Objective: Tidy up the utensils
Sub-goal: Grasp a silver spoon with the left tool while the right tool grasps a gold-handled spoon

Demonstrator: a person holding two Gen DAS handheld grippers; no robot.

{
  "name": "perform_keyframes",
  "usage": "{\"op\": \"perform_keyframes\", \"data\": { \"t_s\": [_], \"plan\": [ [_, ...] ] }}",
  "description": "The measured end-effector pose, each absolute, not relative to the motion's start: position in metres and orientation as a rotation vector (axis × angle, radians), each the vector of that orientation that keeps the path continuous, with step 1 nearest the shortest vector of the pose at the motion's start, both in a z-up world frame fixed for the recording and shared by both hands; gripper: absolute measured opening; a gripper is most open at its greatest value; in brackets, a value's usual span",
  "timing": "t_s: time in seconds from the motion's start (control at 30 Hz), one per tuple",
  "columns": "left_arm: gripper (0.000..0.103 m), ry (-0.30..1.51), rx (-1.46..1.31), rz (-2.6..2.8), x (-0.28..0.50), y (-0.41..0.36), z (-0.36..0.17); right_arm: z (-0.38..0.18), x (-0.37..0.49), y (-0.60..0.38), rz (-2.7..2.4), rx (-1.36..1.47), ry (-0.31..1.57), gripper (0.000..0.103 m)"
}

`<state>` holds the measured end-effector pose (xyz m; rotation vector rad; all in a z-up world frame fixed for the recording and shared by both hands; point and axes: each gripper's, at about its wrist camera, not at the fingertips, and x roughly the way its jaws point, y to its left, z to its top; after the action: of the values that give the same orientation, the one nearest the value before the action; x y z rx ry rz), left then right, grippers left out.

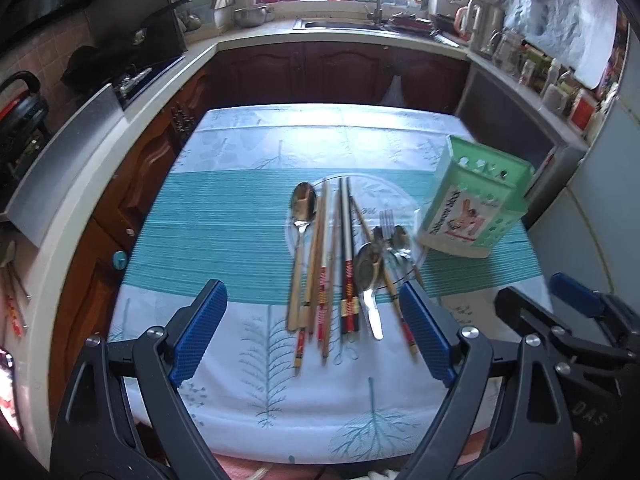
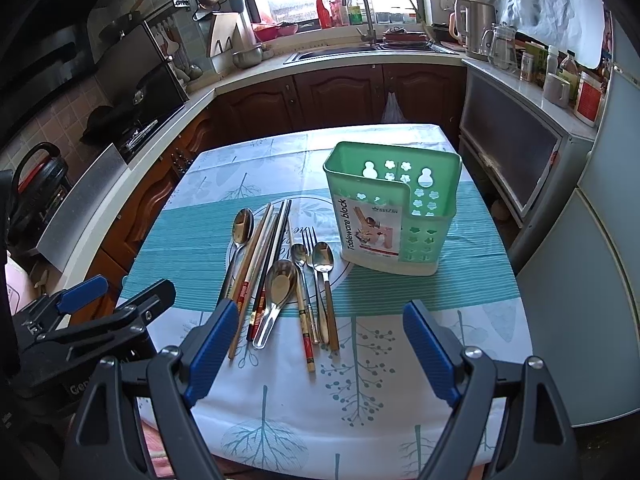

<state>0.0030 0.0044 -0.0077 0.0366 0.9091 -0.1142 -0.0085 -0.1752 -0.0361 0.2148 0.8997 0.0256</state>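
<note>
A green plastic tableware holder stands upright and empty on the table's right half; it also shows in the left wrist view. To its left lie loose utensils: several chopsticks, a long spoon, a wide soup spoon, a fork and two small spoons. The same pile shows in the left wrist view. My left gripper is open above the table's near edge, short of the pile. My right gripper is open and empty, near the handle ends.
The table has a teal and white tree-print cloth. Kitchen counters surround it: a stove on the left, a sink at the back, a grey cabinet and fridge on the right.
</note>
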Motion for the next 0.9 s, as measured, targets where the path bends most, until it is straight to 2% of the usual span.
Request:
{"op": "perform_keyframes", "data": {
  "t_s": [0.17,0.33,0.5,0.6,0.67,0.73,0.77,0.83,0.9],
  "plan": [
    [0.086,0.910,0.064,-0.178,0.011,0.006,-0.003,-0.040,-0.002,-0.183,0.049,0.264,0.917,0.083],
    [0.086,0.988,0.037,-0.239,0.028,0.018,-0.009,-0.044,0.007,-0.188,0.051,0.265,0.940,0.067],
    [0.086,0.982,0.054,-0.234,0.048,0.029,-0.008,-0.049,0.022,-0.191,0.082,0.268,0.979,0.048],
    [0.084,0.995,0.055,-0.248,0.068,0.035,-0.010,-0.052,0.035,-0.193,0.110,0.283,1.003,0.044],
    [0.076,1.007,0.055,-0.260,0.080,0.037,-0.015,-0.054,0.044,-0.193,0.117,0.274,1.013,0.041],
    [0.062,1.036,0.076,-0.270,0.099,0.039,-0.026,-0.058,0.052,-0.192,0.120,0.251,1.030,0.040],
    [0.060,1.045,0.085,-0.272,0.106,0.038,-0.031,-0.062,0.058,-0.192,0.124,0.246,1.046,0.039],
    [0.045,1.095,0.085,-0.283,0.128,0.041,-0.048,-0.069,0.068,-0.194,0.135,0.246,1.072,0.037],
    [0.035,1.141,0.070,-0.297,0.144,0.044,-0.065,-0.082,0.080,-0.195,0.135,0.242,1.109,0.031]
  ]
}}
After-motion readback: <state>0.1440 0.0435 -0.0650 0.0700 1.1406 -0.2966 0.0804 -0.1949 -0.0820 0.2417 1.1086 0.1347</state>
